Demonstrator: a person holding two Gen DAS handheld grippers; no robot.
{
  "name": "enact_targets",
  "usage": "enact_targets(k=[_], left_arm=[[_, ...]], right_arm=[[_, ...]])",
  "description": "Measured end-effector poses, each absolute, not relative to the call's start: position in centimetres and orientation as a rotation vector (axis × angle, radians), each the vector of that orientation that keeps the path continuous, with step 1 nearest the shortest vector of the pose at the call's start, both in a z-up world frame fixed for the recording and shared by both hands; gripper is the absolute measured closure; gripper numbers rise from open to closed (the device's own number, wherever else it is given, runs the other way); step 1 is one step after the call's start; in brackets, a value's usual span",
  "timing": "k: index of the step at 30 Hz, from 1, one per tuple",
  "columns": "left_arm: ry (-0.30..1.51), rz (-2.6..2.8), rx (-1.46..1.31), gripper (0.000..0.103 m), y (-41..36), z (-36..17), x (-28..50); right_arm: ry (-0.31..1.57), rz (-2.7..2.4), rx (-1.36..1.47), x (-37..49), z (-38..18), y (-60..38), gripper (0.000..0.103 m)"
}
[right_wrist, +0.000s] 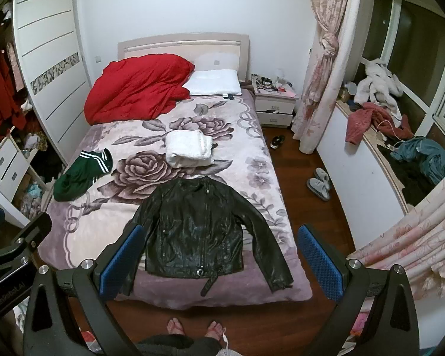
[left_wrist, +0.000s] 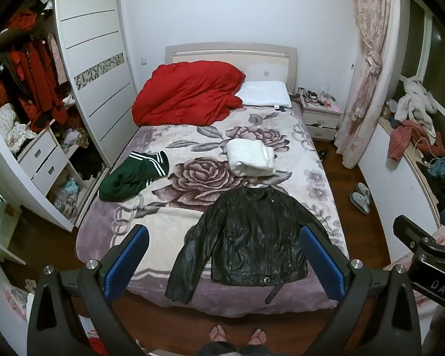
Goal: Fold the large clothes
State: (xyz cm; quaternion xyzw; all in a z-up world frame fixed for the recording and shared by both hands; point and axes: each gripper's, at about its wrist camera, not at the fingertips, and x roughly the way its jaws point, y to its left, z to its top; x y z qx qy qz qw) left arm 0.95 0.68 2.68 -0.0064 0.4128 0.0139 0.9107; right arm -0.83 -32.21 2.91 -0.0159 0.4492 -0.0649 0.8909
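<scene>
A black leather jacket (left_wrist: 249,237) lies spread flat, front up, sleeves out, at the foot of the bed (left_wrist: 151,228); it also shows in the right wrist view (right_wrist: 198,231). My left gripper (left_wrist: 224,255) is open and empty, held high above the bed's foot. My right gripper (right_wrist: 219,255) is open and empty, at the same height beside it. A folded white garment (left_wrist: 250,158) lies further up the bed, also in the right wrist view (right_wrist: 190,148). A crumpled green garment with white stripes (left_wrist: 133,176) lies at the bed's left edge.
A red duvet (left_wrist: 187,95) and a white pillow (left_wrist: 265,94) lie at the headboard. An open wardrobe (left_wrist: 29,89) stands left, a nightstand (right_wrist: 274,102) and a cluttered window ledge (right_wrist: 385,130) right. Slippers (right_wrist: 320,184) sit on the floor. My feet (right_wrist: 192,330) stand at the bed's foot.
</scene>
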Motion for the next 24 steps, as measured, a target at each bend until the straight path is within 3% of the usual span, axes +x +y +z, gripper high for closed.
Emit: enact_targets(k=[24], left_arm=[[0.840, 0.029, -0.007, 0.000, 0.6, 3.7, 1.4]], right_arm=[[0.925, -0.136, -0.027, -0.8, 4.1, -32.4, 0.000]])
